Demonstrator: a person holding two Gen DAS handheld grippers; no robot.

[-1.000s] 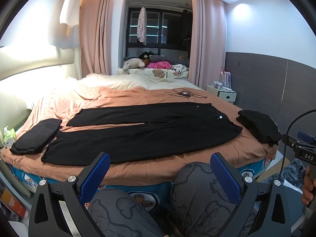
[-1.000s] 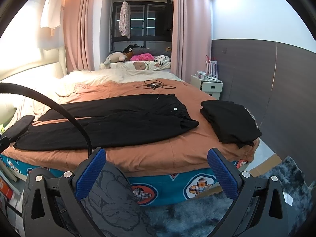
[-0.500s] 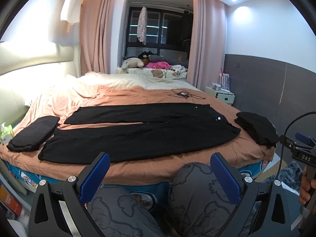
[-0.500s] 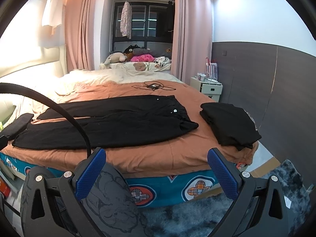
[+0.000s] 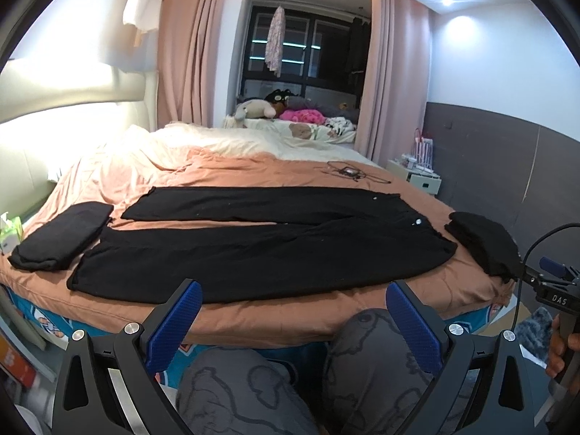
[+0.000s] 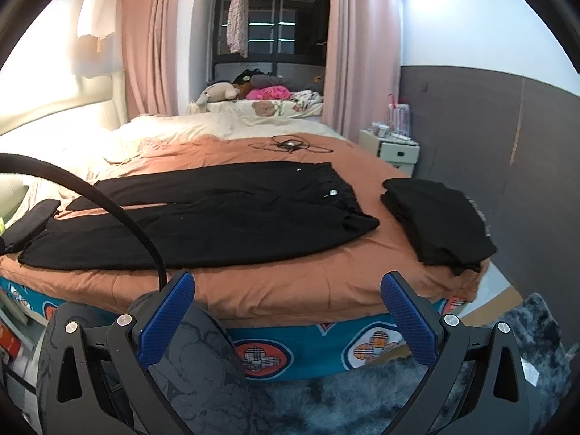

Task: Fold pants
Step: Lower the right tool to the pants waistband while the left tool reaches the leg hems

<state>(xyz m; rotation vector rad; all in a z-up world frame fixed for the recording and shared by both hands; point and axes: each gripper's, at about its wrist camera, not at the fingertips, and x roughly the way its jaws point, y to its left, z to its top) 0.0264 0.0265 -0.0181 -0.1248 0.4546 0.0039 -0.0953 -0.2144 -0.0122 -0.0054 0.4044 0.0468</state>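
Note:
Black pants (image 5: 261, 243) (image 6: 217, 217) lie spread flat on the orange bedspread (image 5: 290, 315), legs pointing left and waist to the right, the two legs side by side. My left gripper (image 5: 293, 308) hangs open in front of the bed's near edge, above the person's knees, holding nothing. My right gripper (image 6: 288, 299) is open too, short of the near right part of the bed, empty. The right gripper's body (image 5: 554, 293) and the hand holding it show at the right edge of the left wrist view.
A folded black garment (image 5: 61, 235) lies at the bed's left end and a black pile (image 6: 438, 217) at its right end. A cable and small device (image 6: 290, 144) rest farther back. A white nightstand (image 6: 391, 150), grey wall and shaggy rug (image 6: 398, 398) lie right.
Both grippers have risen slightly and eased toward the bed, so the pants sit a little lower and larger in view. Jaws stay open; the pants have not moved.

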